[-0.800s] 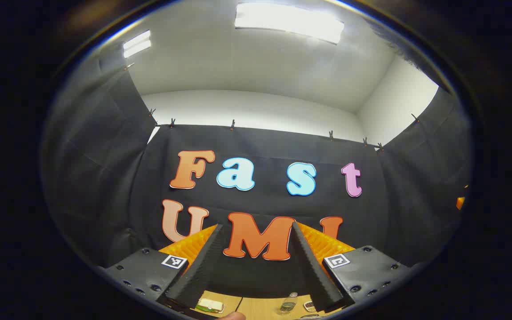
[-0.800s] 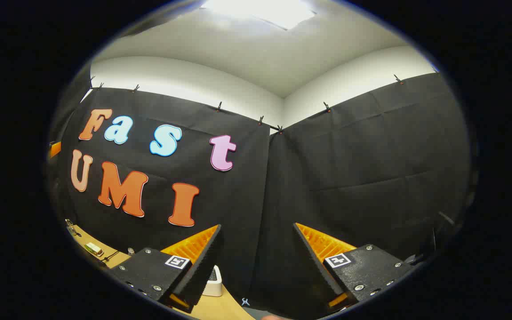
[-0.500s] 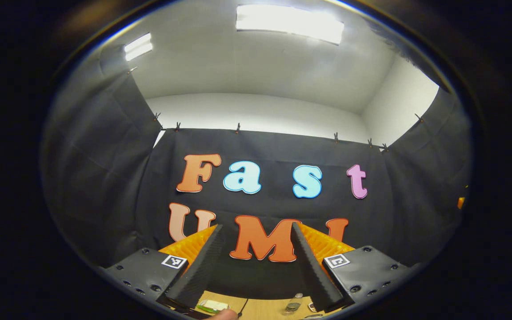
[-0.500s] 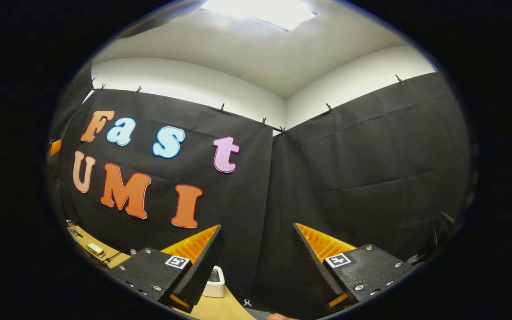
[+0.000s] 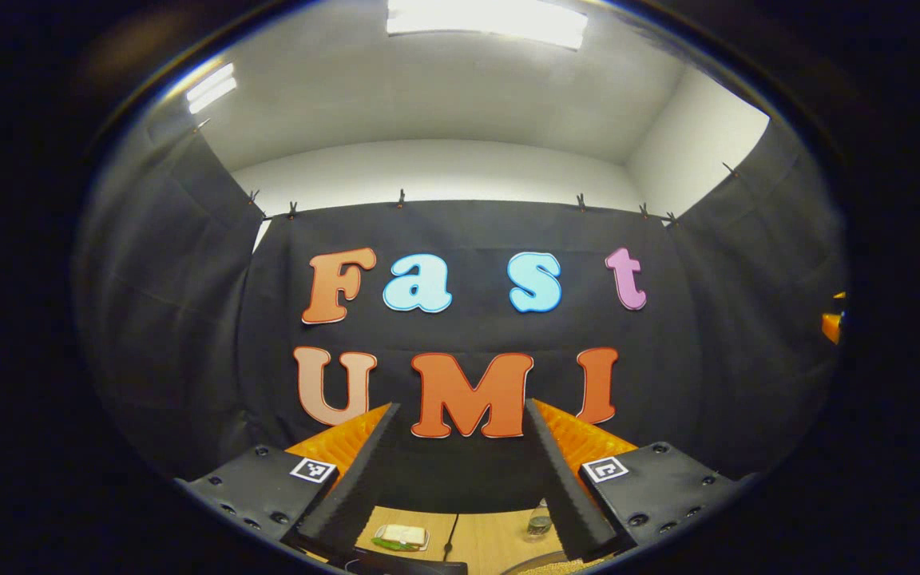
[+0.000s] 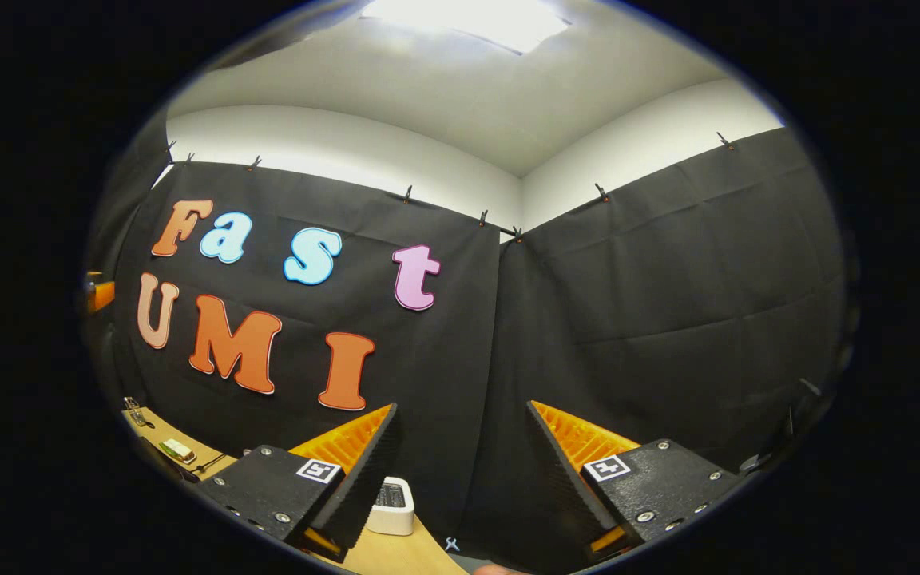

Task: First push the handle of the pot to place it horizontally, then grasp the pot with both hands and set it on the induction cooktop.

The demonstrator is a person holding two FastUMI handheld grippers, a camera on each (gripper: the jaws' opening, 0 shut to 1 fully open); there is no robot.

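Hanging on clips, the black cloth wall takes up most of both views, with the white ceiling and its bright light panel above it. Below the cloth runs a strip of wooden table. The left gripper points up at the cloth, its two fingers spread wide with nothing between them. The right gripper is tilted up toward the corner where two cloth panels meet, its fingers likewise spread wide and holding nothing. At the bottom edge of the left gripper view a curved pale rim peeks out beside the right finger; I cannot tell whether it belongs to the pot. On the table sit a small white box, a small flat white and green packet, and a tiny clear jar.
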